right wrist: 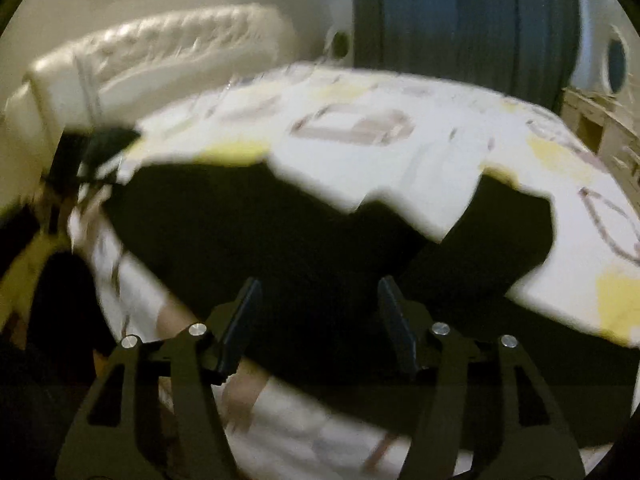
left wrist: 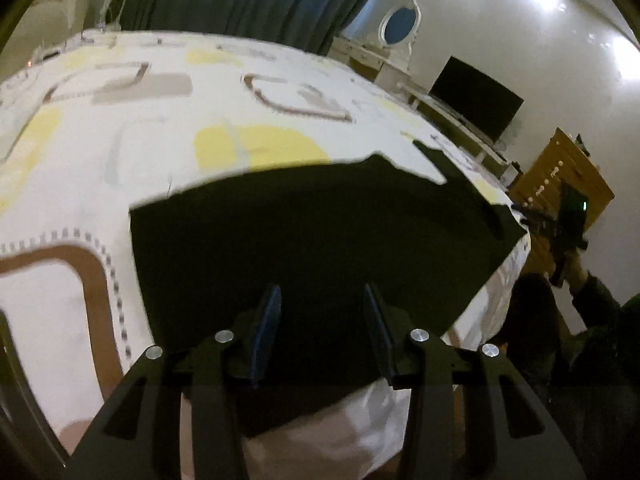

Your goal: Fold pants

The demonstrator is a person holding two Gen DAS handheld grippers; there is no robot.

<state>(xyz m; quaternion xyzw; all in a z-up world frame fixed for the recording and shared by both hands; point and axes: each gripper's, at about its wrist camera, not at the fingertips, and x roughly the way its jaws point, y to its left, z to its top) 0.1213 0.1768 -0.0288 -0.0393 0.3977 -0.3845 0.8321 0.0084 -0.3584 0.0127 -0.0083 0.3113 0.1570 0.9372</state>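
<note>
Both tools (left wrist: 320, 292) (right wrist: 320, 284) spread above pants (left wrist: 304, 232) (right wrist: 256, 232), seemingly.

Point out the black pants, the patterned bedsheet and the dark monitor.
black pants (left wrist: 312, 232): left wrist view, middle of the flat dark fabric.
patterned bedsheet (left wrist: 160, 152): left wrist view, bare white area beside the yellow patch.
dark monitor (left wrist: 476, 98): left wrist view, centre of the screen.

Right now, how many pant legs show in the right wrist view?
2. Left leg runs toward the headboard side; right leg angles toward the dresser side. Both lie on the bed cover, splitting above the open right tool. Blur hides the hems.
</note>
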